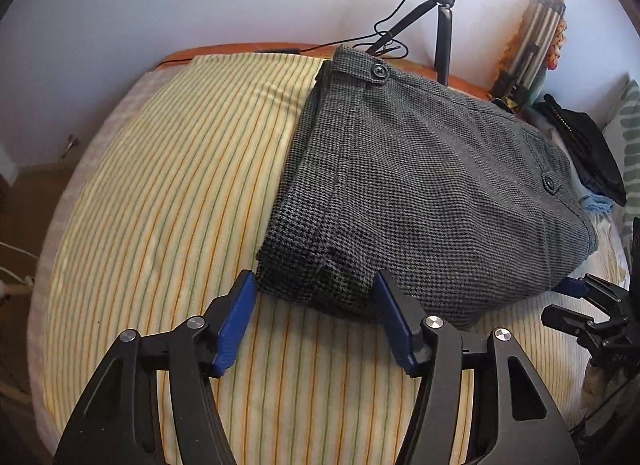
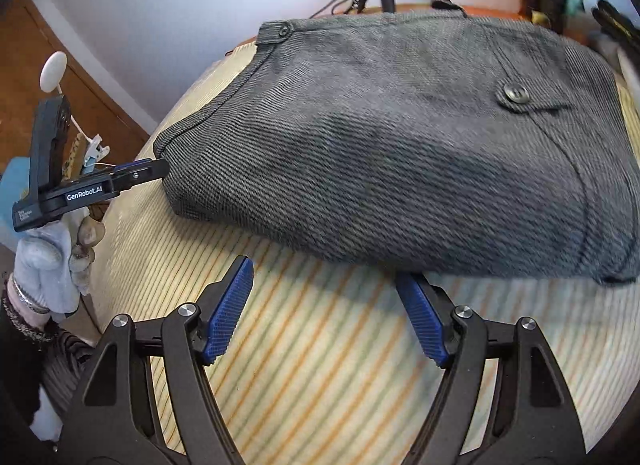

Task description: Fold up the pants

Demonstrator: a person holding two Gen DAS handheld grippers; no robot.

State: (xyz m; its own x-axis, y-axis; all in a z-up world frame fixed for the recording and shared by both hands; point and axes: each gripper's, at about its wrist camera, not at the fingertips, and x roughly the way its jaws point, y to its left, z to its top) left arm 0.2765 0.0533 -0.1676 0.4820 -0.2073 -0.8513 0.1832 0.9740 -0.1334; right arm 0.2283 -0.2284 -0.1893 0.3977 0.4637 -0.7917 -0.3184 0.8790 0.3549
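The striped bed cover [image 1: 168,193] is taking up most of both views, with bare room lying open from 7 to 10 o'clock of the pants. The grey houndstooth pants [image 1: 420,193], folded into a thick stack, are lying toward 1 o'clock on the cover, waistband button at the far edge. The left gripper [image 1: 316,289] is standing spread around the stack's near left corner, its blue pads flanking the hem; no earlier view shows motion. The right gripper [image 2: 326,277] is gaping wide at the near edge, one pad tucking under the fold, nothing pinched.
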